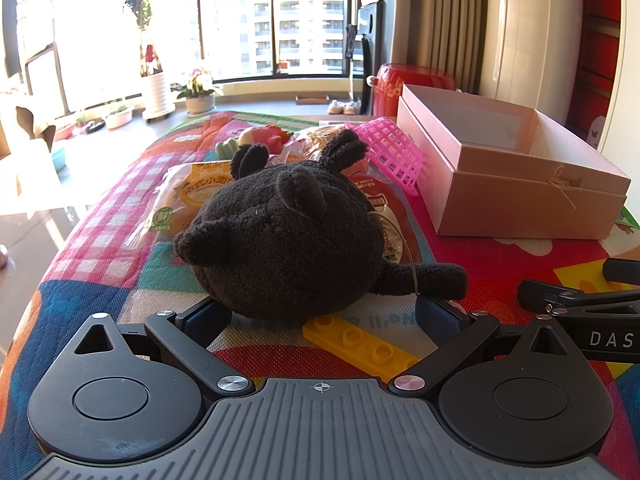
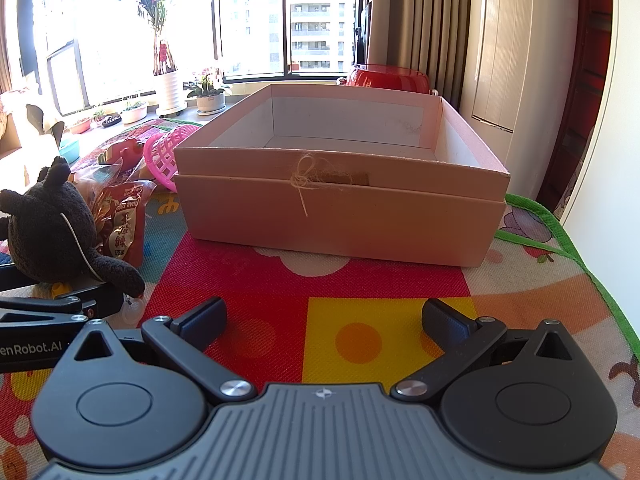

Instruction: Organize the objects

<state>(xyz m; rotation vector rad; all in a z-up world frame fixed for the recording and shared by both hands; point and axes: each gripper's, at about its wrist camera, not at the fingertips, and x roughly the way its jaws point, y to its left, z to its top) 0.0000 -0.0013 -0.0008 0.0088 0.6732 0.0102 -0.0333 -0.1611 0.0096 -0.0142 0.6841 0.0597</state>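
A black plush toy [image 1: 284, 236] lies on the colourful mat just beyond my left gripper [image 1: 320, 314], which is open with a finger at each side of the toy's near end. A yellow building plate [image 1: 360, 346] lies flat between those fingers. The plush toy [image 2: 48, 228] also shows at the left of the right wrist view. An open pink cardboard box [image 2: 340, 216] stands straight ahead of my right gripper [image 2: 324, 320], which is open with nothing between its fingers. The box [image 1: 516, 184] sits right of the toy.
Behind the toy lie a bread packet [image 1: 192, 200], a red snack packet [image 2: 124, 228], a pink plastic basket [image 1: 394, 152] on its side and toy food [image 1: 264, 138]. The right gripper's body [image 1: 584, 308] reaches in at the right. The table edge falls off at the left.
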